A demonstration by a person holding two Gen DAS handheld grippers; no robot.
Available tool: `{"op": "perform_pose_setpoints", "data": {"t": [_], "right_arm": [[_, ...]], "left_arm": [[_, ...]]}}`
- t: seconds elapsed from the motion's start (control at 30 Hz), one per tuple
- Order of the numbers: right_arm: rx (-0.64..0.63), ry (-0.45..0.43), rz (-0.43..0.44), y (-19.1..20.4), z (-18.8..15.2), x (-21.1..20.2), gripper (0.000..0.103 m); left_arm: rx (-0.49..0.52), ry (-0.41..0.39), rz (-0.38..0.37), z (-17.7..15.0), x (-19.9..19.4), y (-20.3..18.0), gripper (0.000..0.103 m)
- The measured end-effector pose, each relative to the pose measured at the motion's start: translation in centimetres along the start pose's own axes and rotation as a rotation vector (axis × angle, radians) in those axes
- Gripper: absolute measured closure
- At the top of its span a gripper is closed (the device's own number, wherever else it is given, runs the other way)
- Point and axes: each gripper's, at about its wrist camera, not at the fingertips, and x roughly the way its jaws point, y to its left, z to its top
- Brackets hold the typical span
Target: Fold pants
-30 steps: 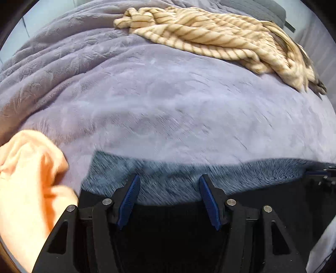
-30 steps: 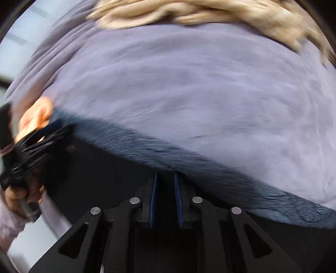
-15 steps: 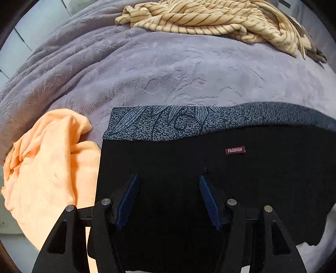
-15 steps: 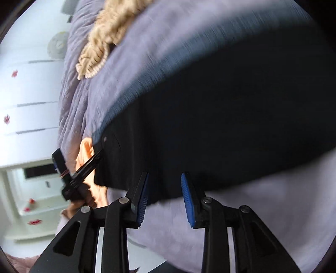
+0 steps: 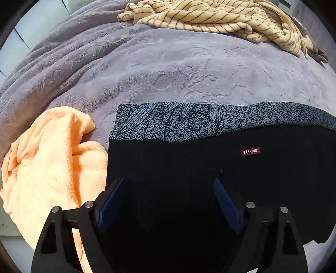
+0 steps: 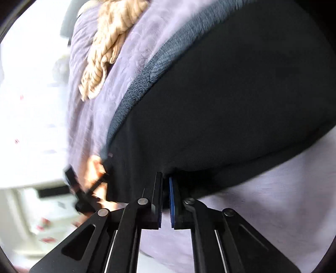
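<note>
Pants (image 5: pixel 189 172), black with grey patterned waistband (image 5: pixel 189 124), flat on lilac blanket (image 5: pixel 168 69) at bed's near edge; red "FASHION" tag (image 5: pixel 250 151) below band. Left gripper (image 5: pixel 168 189) over black cloth, jaws spreading wide, pads not pressing. Right gripper (image 6: pixel 166 189) closed on pants' hem at near edge. Orange towel (image 5: pixel 52 163) touching pants' left side. Striped cloth (image 5: pixel 210 19) at far edge, well apart.

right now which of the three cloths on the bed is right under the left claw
The black pants with the grey patterned waistband and FASHION tag. The orange towel lies beside them, and the striped cloth is at the far edge.
</note>
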Motion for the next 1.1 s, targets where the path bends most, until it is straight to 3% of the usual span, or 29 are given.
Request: {"op": "perform_pose_setpoints", "data": {"t": [0.07, 0.17, 0.23, 0.3, 0.33, 0.37, 0.5, 0.57, 0.6, 0.63, 0.67, 0.73, 0.8, 0.83, 0.93, 1.0, 1.07, 1.1], "right_arm": [[0.078, 0.039, -0.089, -2.7, -0.5, 1.0, 0.101], [0.204, 0.024, 0.025, -5.1, -1.8, 0.5, 0.103], [0.160, 0.012, 0.094, -3.6, -2.0, -0.4, 0.094], [0.074, 0.053, 0.120, -1.2, -2.2, 0.0, 0.068], [0.049, 0.067, 0.127, -0.2, -2.1, 0.5, 0.036], [0.023, 0.079, 0.140, 0.9, -2.2, 1.4, 0.025], [0.057, 0.074, 0.219, 2.6, -1.6, 5.0, 0.029], [0.139, 0.101, 0.265, 2.4, -1.4, 7.6, 0.041], [0.163, 0.121, 0.262, 1.9, -1.3, 8.0, 0.049], [0.172, 0.138, 0.238, 2.0, -1.1, 8.2, 0.082], [0.171, 0.136, 0.228, 2.5, -1.0, 8.3, 0.093], [0.082, 0.086, 0.225, 4.5, -0.9, 7.1, 0.094], [-0.023, 0.073, 0.095, 5.0, -1.5, 6.7, 0.094], [-0.017, 0.108, 0.027, 4.2, -1.8, 7.4, 0.094], [0.110, 0.104, 0.096, 1.7, -2.7, 6.3, 0.093], [0.133, 0.036, 0.106, 1.0, -3.1, 4.1, 0.082], [0.153, -0.027, 0.098, 0.0, -3.1, 2.4, 0.052], [0.184, -0.066, 0.117, -0.8, -3.0, 1.8, 0.049]], "left_arm": [[0.016, -0.010, 0.024, -0.1, 0.2, -0.2, 0.010], [-0.018, 0.015, 0.020, 0.2, 0.1, 0.5, 0.010], [-0.029, 0.029, 0.042, 0.1, -0.8, 0.8, 0.010], [-0.037, 0.023, 0.018, -0.5, -2.0, 1.2, 0.010], [-0.047, 0.023, -0.005, -1.1, -2.7, 1.5, 0.010], [-0.060, 0.029, -0.024, -1.7, -3.0, 1.7, 0.010], [-0.188, 0.092, -0.103, -5.0, -3.1, 3.2, 0.010], [-0.260, 0.097, -0.145, -6.1, -3.1, 4.3, 0.010], [-0.279, 0.093, -0.154, -6.2, -3.0, 4.6, 0.010], [-0.292, 0.088, -0.156, -6.2, -3.1, 4.8, 0.010], [-0.289, 0.086, -0.151, -6.0, -3.1, 4.8, 0.010], [-0.247, 0.077, -0.099, -5.3, -3.1, 4.5, 0.010], [-0.197, 0.087, -0.021, -4.7, -2.4, 4.1, 0.010], [-0.187, 0.092, -0.024, -4.5, -1.8, 4.1, 0.010], [-0.175, 0.095, -0.002, -4.0, -1.6, 4.0, 0.010], [-0.159, 0.070, 0.023, -3.6, -2.7, 3.8, 0.010], [-0.157, 0.041, -0.017, -3.3, -3.9, 3.6, 0.010], [-0.160, 0.030, -0.035, -3.2, -4.3, 3.4, 0.010]]}}
